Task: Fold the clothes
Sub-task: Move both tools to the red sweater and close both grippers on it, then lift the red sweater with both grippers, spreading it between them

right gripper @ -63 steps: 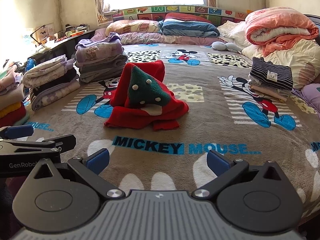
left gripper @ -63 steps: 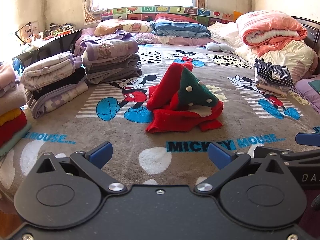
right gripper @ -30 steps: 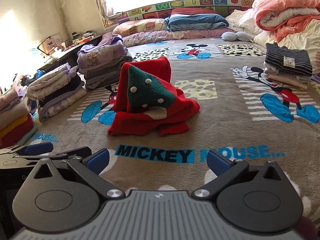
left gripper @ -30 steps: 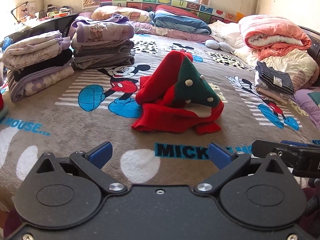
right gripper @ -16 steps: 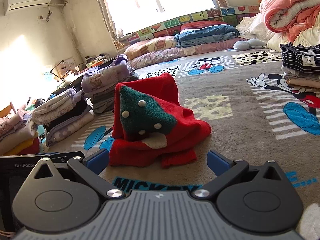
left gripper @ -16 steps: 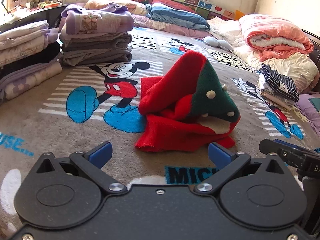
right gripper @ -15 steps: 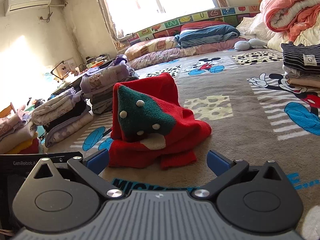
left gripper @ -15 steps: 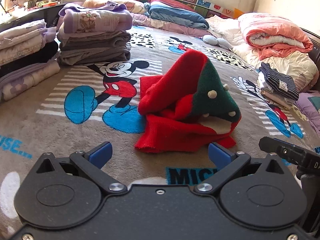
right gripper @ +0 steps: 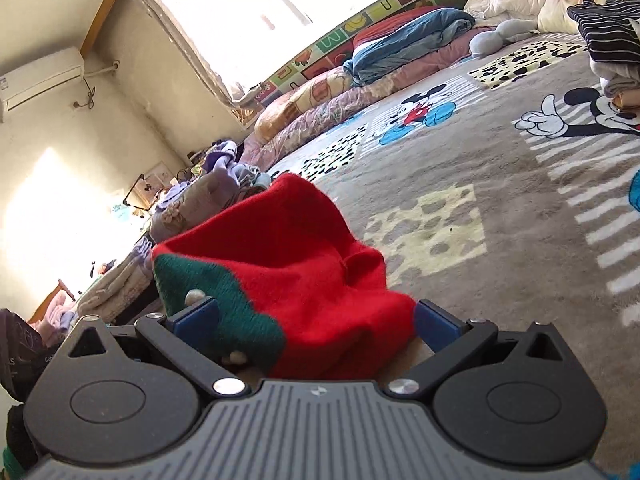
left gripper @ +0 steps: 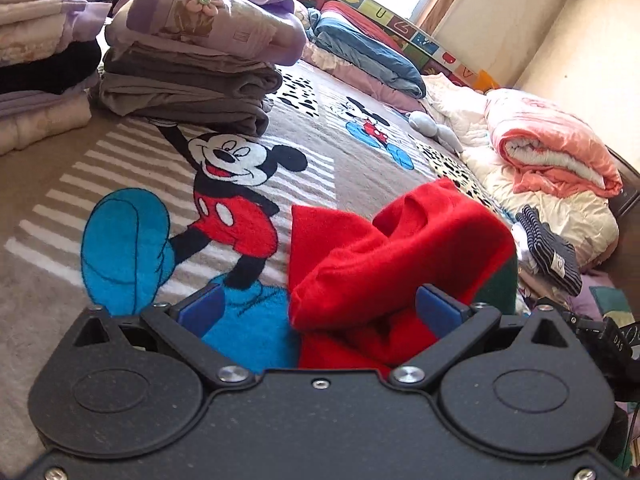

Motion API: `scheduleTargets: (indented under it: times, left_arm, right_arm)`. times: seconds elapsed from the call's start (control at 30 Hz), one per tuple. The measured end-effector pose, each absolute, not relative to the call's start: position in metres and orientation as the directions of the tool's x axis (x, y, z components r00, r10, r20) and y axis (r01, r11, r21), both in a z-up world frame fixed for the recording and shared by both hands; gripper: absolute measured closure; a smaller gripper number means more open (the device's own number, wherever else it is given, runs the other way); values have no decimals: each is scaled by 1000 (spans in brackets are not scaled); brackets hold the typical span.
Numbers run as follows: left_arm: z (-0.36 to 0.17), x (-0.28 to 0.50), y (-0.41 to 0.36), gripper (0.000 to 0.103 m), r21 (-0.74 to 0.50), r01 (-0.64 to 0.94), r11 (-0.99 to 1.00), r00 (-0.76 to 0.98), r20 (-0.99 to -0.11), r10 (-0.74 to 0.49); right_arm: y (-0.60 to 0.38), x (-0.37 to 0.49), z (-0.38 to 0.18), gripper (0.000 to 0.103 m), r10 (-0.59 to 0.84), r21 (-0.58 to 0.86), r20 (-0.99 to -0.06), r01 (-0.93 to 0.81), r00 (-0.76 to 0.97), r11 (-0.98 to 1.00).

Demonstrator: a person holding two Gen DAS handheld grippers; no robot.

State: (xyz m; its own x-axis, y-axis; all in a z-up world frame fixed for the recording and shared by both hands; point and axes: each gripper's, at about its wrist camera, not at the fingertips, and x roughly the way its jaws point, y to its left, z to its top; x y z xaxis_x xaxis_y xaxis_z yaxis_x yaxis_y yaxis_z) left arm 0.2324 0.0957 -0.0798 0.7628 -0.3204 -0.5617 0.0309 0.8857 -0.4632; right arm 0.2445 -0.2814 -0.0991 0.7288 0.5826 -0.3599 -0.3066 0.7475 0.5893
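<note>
Both grippers are down low over the bed, right up against the crumpled red sweater (left gripper: pixel 400 240) that sits bunched in a heap on the Mickey Mouse blanket (left gripper: pixel 132 184); the left gripper (left gripper: pixel 318 312) has its blue-padded fingers (left gripper: pixel 198 310) spread wide, the red knit lying in the gap between them with nothing pinched, its left finger over the blue patch of the blanket and its right finger against the cloth; the right gripper (right gripper: pixel 316 318) is equally wide apart, its fingers (right gripper: pixel 434 322) standing either side of the sweater's near edge, where the green patch with white bobbles (right gripper: pixel 216 300) faces that camera; whether the pads actually touch the wool I cannot tell; the sweater stands up in a soft peak, unfolded; behind it, to the left, a stack of folded purple and grey clothes (left gripper: pixel 192 60) sits on the blanket, and well off to the right a folded striped garment (left gripper: pixel 548 248) rests beside a rolled pink quilt (left gripper: pixel 552 148); pillows (right gripper: pixel 404 40) line the far end under the bright window (right gripper: pixel 256 8).
</note>
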Motion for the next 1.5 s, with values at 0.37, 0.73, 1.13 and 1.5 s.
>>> scheduleTargets:
  times: [0.37,0.73,1.13,1.5]
  left_arm:
    - [-104,325,105,23,-566,48,823,704,-565,-430]
    - [-130,369,99,65,-564,79,822,664,-586,-465]
    - [-84,321,82,100,-496,244,833,744,-456,-489]
    - [-53,229,62,100,-431,322,843,764,-408,-500]
  right_arm:
    - [-277,327,-112,23,661,594,-357,-386,660,706]
    - [-254,347,-131,54,712,564,-404,-455,575,689]
    - [-240,319,-130,83,725,524,-407,-508,556,684]
    - [-246,233,-114,83,707,484,-402,-521,582,703]
